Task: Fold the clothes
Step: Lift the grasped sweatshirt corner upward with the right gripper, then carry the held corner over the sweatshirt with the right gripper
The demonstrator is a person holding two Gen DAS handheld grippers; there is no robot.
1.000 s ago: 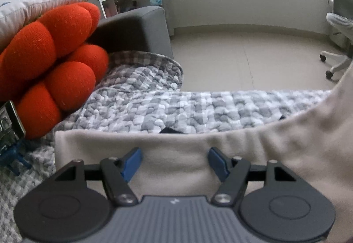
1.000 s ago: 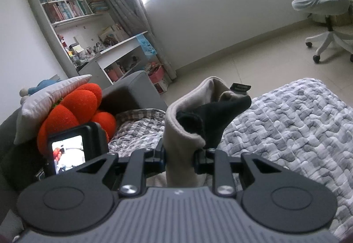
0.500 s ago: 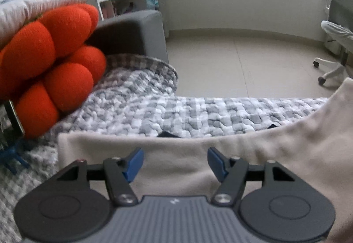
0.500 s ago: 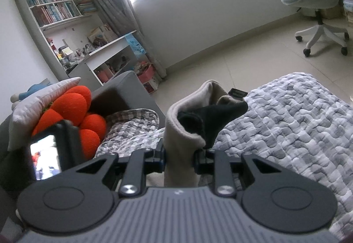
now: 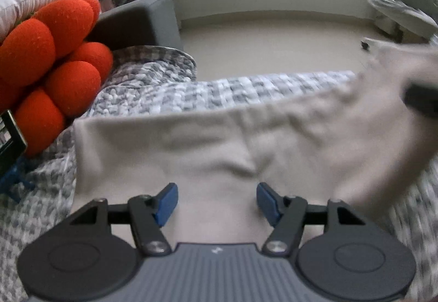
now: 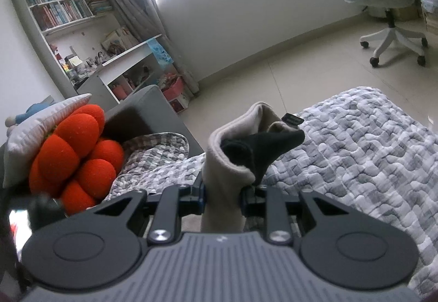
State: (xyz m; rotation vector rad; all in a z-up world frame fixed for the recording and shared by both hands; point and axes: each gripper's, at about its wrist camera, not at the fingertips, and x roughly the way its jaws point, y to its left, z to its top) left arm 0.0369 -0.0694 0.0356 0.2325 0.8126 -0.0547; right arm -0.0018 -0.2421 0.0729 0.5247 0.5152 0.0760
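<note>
Left gripper: your left gripper (image 5: 217,199) sits low and level over the beige garment (image 5: 213,148), blue-padded fingers (image 5: 165,203) spread wide apart with nothing between them; the cloth lies flat under the gap.
Right gripper: your right gripper (image 6: 223,199) is raised above the grey checked blanket (image 6: 356,154) and tipped upward, jaws squeezed together on a bunched fold of the beige garment, which stands up out of the grip.
Garment: it's spread across the blanket in your left wrist view, one straight edge running along the side nearest the orange cushion (image 5: 52,63), the far right end lifted and motion-blurred. In your right wrist view the pinched part shows a black lining (image 6: 257,151) poking out of the beige fold, with a small dark tag (image 6: 292,119) just behind it.
Blanket: it covers the surface under the garment and reaches from the cushion side out toward the floor.
Orange cushion: it sits left of the garment, against the dark grey sofa arm (image 6: 145,113), with a pale striped pillow (image 6: 38,126) on top of it.
Beyond the blanket: bare tiled floor, a bookshelf (image 6: 60,8) behind the cushion, and an office chair (image 6: 388,8) well away on the right.
Blur: the lower left corner of your right wrist view is smeared; what's there can't be made out.
</note>
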